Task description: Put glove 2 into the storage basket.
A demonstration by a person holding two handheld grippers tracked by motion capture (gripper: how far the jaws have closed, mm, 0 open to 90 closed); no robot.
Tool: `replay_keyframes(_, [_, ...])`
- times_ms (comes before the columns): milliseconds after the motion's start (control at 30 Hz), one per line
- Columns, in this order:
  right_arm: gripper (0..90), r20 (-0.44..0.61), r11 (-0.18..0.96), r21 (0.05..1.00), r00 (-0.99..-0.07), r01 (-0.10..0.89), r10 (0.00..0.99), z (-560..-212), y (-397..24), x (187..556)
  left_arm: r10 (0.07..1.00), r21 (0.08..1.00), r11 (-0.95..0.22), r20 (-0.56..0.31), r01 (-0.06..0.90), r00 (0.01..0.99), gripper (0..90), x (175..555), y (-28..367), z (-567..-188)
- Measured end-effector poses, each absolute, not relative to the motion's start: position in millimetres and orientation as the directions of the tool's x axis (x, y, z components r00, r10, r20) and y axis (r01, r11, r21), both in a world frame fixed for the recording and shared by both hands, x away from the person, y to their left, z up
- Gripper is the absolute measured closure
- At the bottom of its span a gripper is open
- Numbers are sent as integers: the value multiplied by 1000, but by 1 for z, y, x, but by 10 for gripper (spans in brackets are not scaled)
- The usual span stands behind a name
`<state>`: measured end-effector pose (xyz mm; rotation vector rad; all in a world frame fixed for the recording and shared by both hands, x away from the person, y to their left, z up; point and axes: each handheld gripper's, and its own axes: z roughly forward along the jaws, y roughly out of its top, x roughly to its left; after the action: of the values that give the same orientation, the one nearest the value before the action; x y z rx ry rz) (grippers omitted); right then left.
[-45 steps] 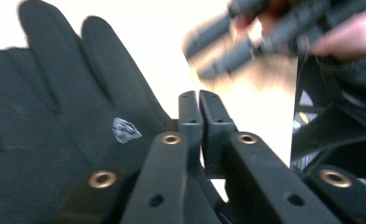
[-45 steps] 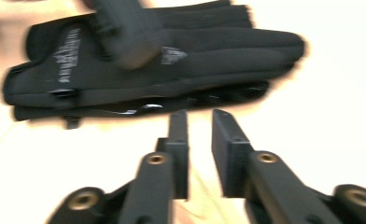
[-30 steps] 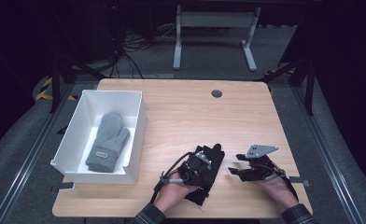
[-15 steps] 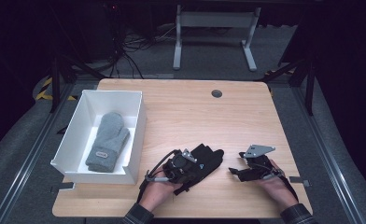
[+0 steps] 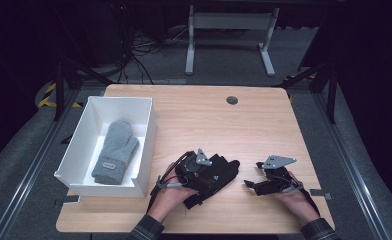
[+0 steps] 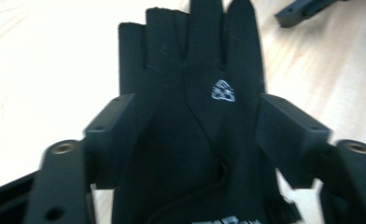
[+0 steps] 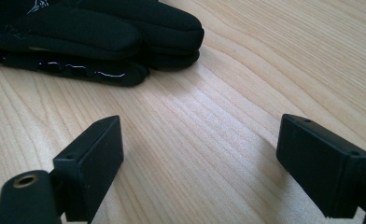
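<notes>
A black glove (image 5: 225, 171) with a small white logo lies flat near the table's front edge, its fingers pointing right. My left gripper (image 5: 211, 175) hovers low over its palm; in the left gripper view the jaws stand apart on either side of the glove (image 6: 204, 116). They have just been opening and the pads do not press on it. My right gripper (image 5: 253, 175) rests to the right of the glove. Its jaws have just been opening too, with only bare wood between them (image 7: 214, 154). The glove's fingertips (image 7: 125, 32) lie a short way ahead of it.
A white box (image 5: 146, 150) stands at the left of the table with a grey mitten (image 5: 115, 152) inside. A round grommet (image 5: 232, 100) sits at the table's far edge. Bare wood stretches behind the glove. The right gripper's jaw tip (image 6: 307, 7) shows beyond the glove's fingers.
The left gripper's jaws have opened and let go of the glove, which now lies stretched flat. The left hand shifted a little. The right jaws spread wider while the right hand stayed put.
</notes>
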<state>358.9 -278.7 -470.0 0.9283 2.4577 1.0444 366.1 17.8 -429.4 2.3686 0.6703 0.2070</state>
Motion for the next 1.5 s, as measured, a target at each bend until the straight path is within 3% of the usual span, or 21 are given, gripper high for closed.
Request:
replay_keyframes(167, [154,-32,521,730,-738,443,674,-470,-279,358,524,608,-676,1,416,852,185,372,12,-438])
replay_keyframes(333, [158,-30,520,730,-740,443,672,-470,-279,358,512,576,-703,3,417,859,183,374,7,-447])
replay_keyframes(667, [162,-30,522,730,-742,441,670,-470,-278,358,509,569,-684,-76,457,857,214,380,11,-455])
replay_keyframes(900, [165,-32,521,731,-741,440,671,-470,-278,357,449,560,-712,-103,425,888,558,375,11,-450])
replay_keyframes(967, [167,-33,522,731,-742,440,670,-470,-278,357,461,552,-706,-117,443,880,613,374,9,-449])
replay_keyframes(1500, [172,-28,521,732,-744,439,667,-470,-278,357,474,579,-640,-219,505,853,665,375,18,-425])
